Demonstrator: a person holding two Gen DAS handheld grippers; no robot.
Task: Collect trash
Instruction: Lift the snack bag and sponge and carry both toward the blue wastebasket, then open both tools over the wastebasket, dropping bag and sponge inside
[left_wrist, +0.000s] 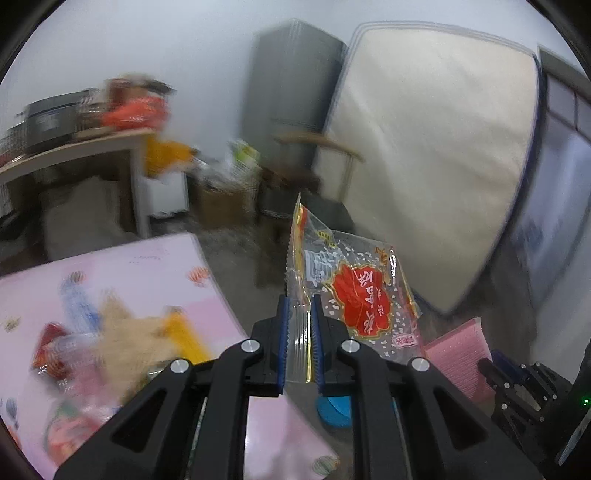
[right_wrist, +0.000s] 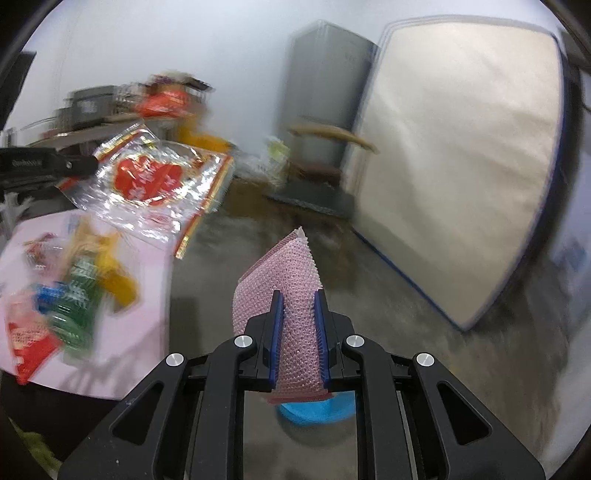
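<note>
Litter on the pink mat (left_wrist: 155, 273), left of the left gripper's fingers, smeared by motion blur; single pieces cannot be told apart. Blue round object (right_wrist: 314, 408) below the right gripper's fingers mostly hidden behind the pink mesh sheet (right_wrist: 291, 295) and linkage. Clear snack wrapper (left_wrist: 354, 291): lower edge covered by the left fingers. Table clutter (right_wrist: 162, 99), far left, unreadable.

We see a clear wrapper (left_wrist: 354, 291) speckled white, with a red flower-shaped label edged in gold. The bubble mailer (right_wrist: 291, 314) is pink with a dotted texture. At lower left of the frame, the pink tabletop (left_wrist: 155, 266) carries small balloon prints. The gripper pads (right_wrist: 276, 332) are blue.
</note>
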